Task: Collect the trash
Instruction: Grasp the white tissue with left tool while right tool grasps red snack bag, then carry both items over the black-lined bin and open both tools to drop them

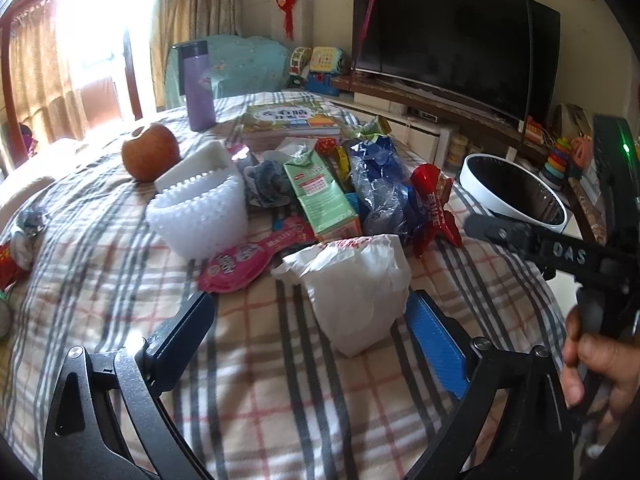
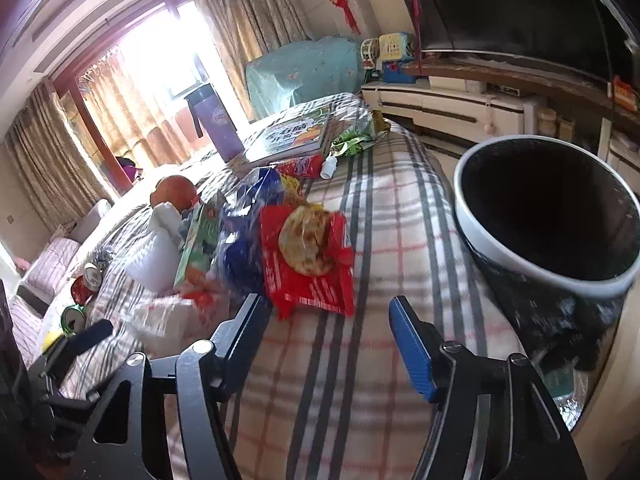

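The left gripper (image 1: 312, 316) has its jaws spread wide, one on each side of a crumpled white paper bag (image 1: 356, 292) that lies on the plaid cloth of the desk (image 1: 248, 376); the pads stand clear of the bag and do not press it. Just beyond the bag lies a pink snack wrapper (image 1: 248, 258), and behind that a white bumpy plastic tub (image 1: 200, 216), a green drink carton (image 1: 324, 200), a crumpled blue-and-clear plastic bag (image 1: 380, 184) and a red wrapper (image 1: 434, 208), all crowded together. Farther back are an apple (image 1: 150, 152) with a bite out of it, a purple flask (image 1: 196, 84) standing upright, and a picture book (image 1: 292, 120) lying flat. A white-rimmed bin (image 1: 516, 196) with a dark inside stands off the desk's right edge.

The right gripper (image 2: 324, 320) also stands with its jaws apart and nothing between them, over bare plaid cloth. Just ahead of its left finger lies the red wrapper (image 2: 312, 276) with a round browned flatbread (image 2: 306, 242) on top of it. The bin (image 2: 548, 216) is close on the right, its mouth open toward the camera. In the left wrist view a hand (image 1: 600, 364) grips the handle of the right gripper.
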{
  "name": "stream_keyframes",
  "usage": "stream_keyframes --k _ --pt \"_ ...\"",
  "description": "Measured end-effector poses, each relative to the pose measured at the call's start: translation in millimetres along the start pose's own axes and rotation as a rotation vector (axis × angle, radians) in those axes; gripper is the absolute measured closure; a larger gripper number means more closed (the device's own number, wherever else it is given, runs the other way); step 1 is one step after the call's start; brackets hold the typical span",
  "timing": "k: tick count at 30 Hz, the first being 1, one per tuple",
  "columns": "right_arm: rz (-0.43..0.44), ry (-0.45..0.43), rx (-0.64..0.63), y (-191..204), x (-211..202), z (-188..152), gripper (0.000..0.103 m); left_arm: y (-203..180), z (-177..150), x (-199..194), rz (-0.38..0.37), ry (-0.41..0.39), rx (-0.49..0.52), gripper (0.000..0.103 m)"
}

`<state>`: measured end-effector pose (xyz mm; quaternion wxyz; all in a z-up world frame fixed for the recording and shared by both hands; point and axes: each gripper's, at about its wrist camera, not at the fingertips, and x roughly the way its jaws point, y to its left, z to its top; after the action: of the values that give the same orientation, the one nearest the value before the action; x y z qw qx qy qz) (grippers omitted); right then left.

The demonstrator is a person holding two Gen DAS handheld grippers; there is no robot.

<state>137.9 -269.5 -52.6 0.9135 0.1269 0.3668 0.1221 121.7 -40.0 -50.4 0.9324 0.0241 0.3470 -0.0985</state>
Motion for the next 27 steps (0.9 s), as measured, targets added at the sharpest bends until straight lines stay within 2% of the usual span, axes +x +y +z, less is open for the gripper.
stream_keyframes --k 2,5,8,9,10,12,16,27 --pt "0.009 0.013 -0.001 -1 8 7 0.040 0 2 7 -0.004 0.011 0.003 0.008" --pt "0.026 0.046 -0.004 -2 25 14 0.043 1 5 19 -0.025 0.036 0.002 0.020" --pt "0.058 0.089 -0.001 -5 44 15 0.056 3 5 30 -0.063 0.069 -0.009 0.041" --pt "0.078 0.106 0.005 -5 50 15 0.068 3 5 34 -0.080 0.083 -0.010 0.052" --pt "0.075 0.118 0.004 -5 54 15 0.074 3 4 38 -0.104 0.098 -0.014 0.064" --pt "0.084 0.110 -0.006 -4 51 13 0.074 1 4 41 -0.131 0.114 -0.016 0.075" --pt "0.086 0.076 -0.020 -3 33 9 0.074 -5 5 35 -0.141 0.091 0.001 0.080" --pt "0.016 0.011 0.023 -30 -18 -1 0.074 -33 12 13 -0.231 0.054 0.052 0.081"
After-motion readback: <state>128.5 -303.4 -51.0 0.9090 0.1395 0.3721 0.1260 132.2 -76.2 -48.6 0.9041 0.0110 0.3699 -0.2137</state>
